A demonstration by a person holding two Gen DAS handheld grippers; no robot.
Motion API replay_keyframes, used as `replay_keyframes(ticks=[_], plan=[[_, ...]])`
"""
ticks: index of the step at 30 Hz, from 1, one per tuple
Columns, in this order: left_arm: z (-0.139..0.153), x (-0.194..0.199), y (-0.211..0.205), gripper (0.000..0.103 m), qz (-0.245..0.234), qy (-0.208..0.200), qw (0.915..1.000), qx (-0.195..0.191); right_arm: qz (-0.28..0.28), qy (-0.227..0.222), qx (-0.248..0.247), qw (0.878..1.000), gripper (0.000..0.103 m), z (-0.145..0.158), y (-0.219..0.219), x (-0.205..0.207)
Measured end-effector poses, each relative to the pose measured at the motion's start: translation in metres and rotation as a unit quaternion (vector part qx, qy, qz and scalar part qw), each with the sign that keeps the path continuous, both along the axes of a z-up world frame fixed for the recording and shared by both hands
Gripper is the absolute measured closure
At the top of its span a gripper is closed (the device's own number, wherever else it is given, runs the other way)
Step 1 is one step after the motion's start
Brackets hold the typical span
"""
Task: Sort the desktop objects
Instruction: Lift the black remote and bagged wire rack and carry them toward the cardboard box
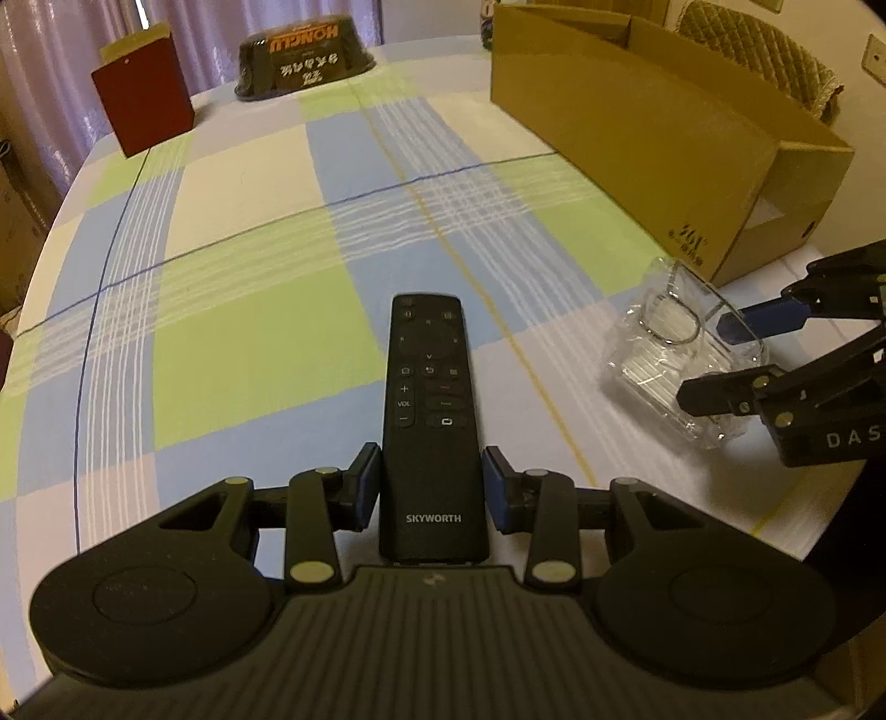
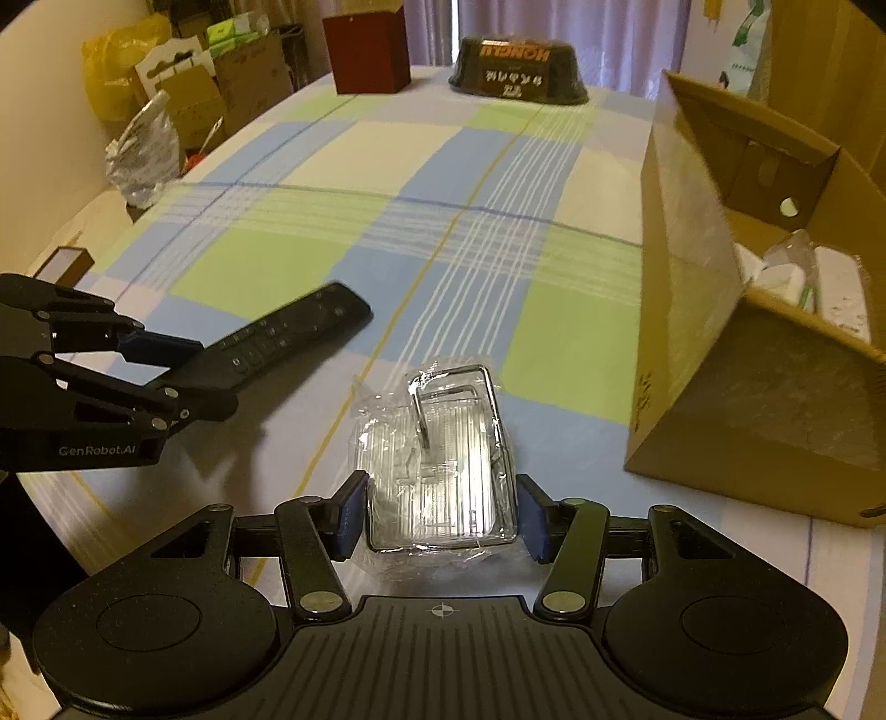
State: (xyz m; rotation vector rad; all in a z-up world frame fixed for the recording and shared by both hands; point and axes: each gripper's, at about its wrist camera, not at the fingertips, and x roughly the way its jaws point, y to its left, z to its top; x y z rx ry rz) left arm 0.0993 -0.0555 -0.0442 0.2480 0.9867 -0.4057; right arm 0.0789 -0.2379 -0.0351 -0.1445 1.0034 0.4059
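The left gripper (image 1: 432, 487) clamps the black remote (image 1: 429, 410); the right gripper (image 2: 440, 512) clamps the wrapped clear item (image 2: 437, 465). The cardboard box (image 2: 747, 354) stands near on the right, with a red box (image 2: 368, 52) far behind.

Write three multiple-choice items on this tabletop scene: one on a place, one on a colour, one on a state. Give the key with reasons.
1. Where does the open brown cardboard box stand relative to the clear plastic-wrapped packet with a wire frame?
A. To its right
B. To its left
C. Beneath it

2. What colour is the slim Skyworth remote control?
A. White
B. Black
C. Red

3. How do the left gripper jaws stand?
A. Shut on nothing
B. Spread wide, far from anything
C. Bracketing the remote's lower end

Key: 1 A, the right wrist view shows the box right of the packet. 2 B, its body is black. 3 C, the blue pads flank the remote.
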Motion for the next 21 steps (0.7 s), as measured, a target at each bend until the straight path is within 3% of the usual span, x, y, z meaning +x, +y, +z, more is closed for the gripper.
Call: replay_keyframes(ticks=[21], plan=[[0.042, -0.001, -0.006, 0.070, -0.008, -0.035, 0.9992, -0.016, -0.016, -0.049, 0.017, 0.999, 0.049, 0.045, -0.008, -0.008]])
